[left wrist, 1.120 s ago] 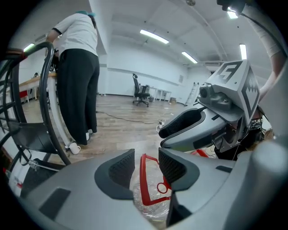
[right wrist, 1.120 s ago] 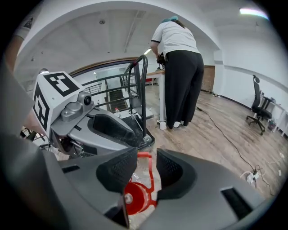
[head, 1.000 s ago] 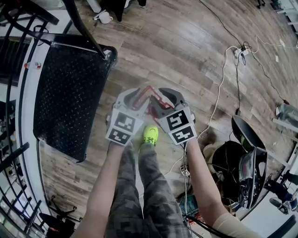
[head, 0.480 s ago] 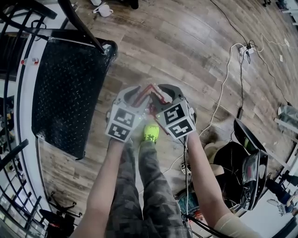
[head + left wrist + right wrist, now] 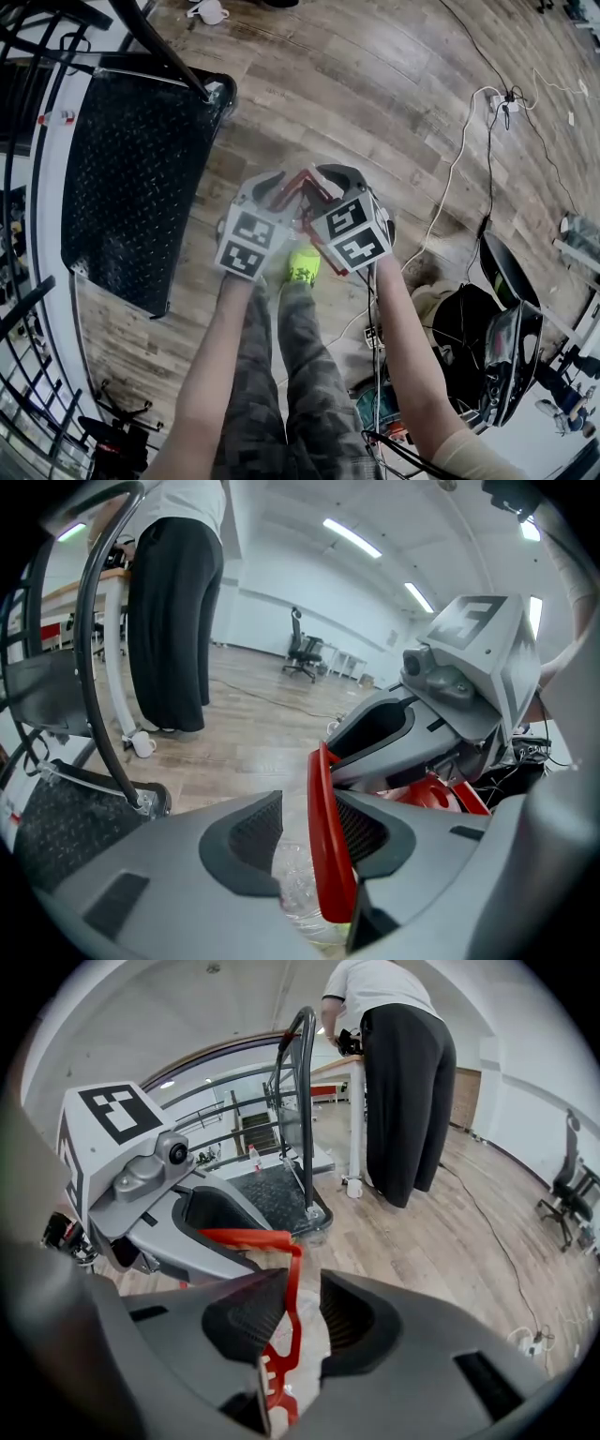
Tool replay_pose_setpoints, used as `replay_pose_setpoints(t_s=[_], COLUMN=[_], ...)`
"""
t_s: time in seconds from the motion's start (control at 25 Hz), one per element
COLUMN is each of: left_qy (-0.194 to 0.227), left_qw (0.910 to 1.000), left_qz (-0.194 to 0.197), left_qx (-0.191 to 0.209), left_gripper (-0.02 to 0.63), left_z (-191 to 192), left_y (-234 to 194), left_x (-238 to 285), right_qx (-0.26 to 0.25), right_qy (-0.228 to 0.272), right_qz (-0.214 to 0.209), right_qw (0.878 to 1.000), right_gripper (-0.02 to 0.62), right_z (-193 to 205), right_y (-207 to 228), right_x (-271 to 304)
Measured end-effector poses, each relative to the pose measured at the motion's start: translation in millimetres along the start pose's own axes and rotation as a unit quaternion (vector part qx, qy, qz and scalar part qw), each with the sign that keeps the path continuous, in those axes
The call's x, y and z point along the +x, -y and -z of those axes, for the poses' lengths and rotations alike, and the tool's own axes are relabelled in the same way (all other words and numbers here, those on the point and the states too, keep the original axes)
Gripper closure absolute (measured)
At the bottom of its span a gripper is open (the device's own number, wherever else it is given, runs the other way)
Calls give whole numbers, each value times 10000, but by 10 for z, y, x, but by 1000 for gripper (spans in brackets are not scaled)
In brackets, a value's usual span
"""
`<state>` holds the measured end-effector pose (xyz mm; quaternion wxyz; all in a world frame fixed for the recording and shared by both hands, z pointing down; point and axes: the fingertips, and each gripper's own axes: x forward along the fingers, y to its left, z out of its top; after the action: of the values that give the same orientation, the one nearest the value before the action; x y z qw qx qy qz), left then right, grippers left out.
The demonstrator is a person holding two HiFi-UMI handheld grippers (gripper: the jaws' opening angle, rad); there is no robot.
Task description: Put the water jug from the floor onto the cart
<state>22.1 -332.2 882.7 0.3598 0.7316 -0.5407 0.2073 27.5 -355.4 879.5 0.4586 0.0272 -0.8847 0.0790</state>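
Water jug [image 5: 296, 885], clear-bodied with a red handle [image 5: 303, 185], is sitting low by the wooden floor [image 5: 394, 103] under both tools, at twelve o'clock from a yellow-green shoe [image 5: 302, 267], its contents not showing. Left hand-held gripper [image 5: 305, 810] and right hand-held gripper [image 5: 302, 1288] are each standing released, the handle running between their parted jaws and leaning on one pad only. Black cart [image 5: 131, 187] is standing at nine o'clock, a white mug [image 5: 208, 11] at eleven, a white cable [image 5: 441, 187] trailing at three, and a person in black trousers [image 5: 405, 1101] is standing beyond the cart.
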Motion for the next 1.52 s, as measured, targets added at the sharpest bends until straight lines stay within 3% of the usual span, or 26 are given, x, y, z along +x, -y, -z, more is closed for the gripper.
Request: replay_pose_setpoints(t_s=[0.32, 0.48, 0.64, 1.16, 1.52], left_qy=[-62, -36, 55, 49, 249], left_qw=[9999, 9998, 9994, 9985, 9957], left_qz=[73, 212, 329, 306, 190], left_qx=[-36, 41, -83, 446, 867], left_gripper=[468, 569, 588, 594, 594], left_z=[21, 20, -9, -45, -410], left_y=[-38, 58, 107, 428, 614], left_x=[57, 72, 30, -181, -499], right_qx=[-103, -151, 134, 266, 558], right_qy=[-128, -154, 27, 203, 654], right_qz=[-231, -397, -461, -237, 90], right_qw=[9996, 9990, 9988, 9992, 9963], right_gripper=[526, 552, 568, 575, 575], right_z=[-19, 1, -17, 46, -193], right_y=[-21, -68, -105, -269, -289], right_x=[71, 85, 42, -297, -763])
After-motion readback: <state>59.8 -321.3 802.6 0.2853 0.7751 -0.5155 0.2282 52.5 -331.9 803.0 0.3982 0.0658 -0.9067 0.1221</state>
